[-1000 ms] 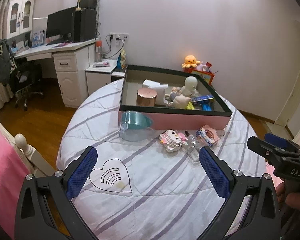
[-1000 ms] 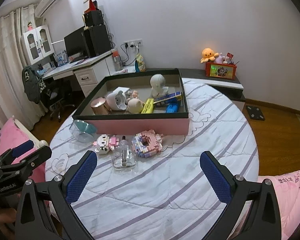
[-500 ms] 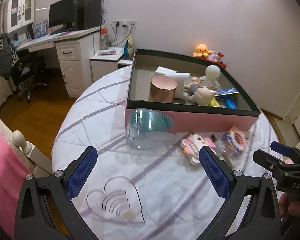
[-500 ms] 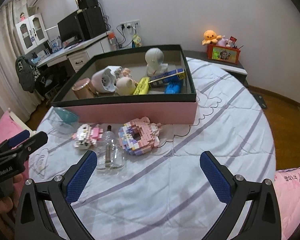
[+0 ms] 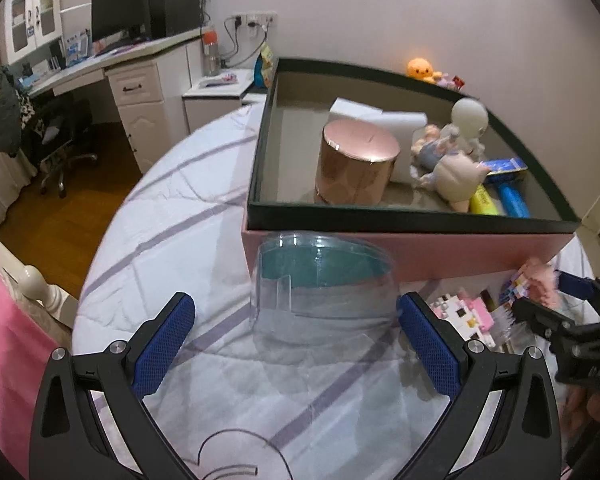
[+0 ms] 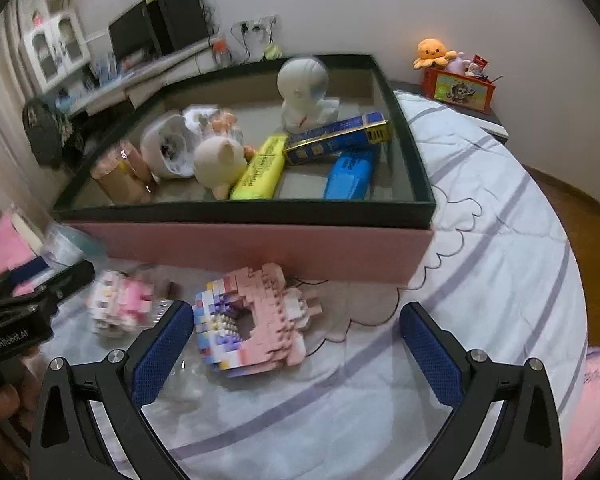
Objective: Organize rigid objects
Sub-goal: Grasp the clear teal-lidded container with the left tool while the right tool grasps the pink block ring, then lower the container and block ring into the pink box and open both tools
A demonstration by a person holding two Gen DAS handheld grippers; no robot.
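Both claws open: left claw [image 5: 294, 330] frames clear bowl [image 5: 320, 280]; right claw [image 6: 296, 338] overlaps block donut [image 6: 256, 320]; bottle beneath blurred.

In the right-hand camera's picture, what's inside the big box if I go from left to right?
Rose-gold tin → round white toy → cream pig figure → yellow highlighter → blue highlighter.

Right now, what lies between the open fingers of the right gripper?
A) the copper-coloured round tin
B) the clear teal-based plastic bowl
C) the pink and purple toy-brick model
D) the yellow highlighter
C: in the right wrist view, the pink and purple toy-brick model sits on the bedsheet between the right gripper's open fingers, outside the pink box.
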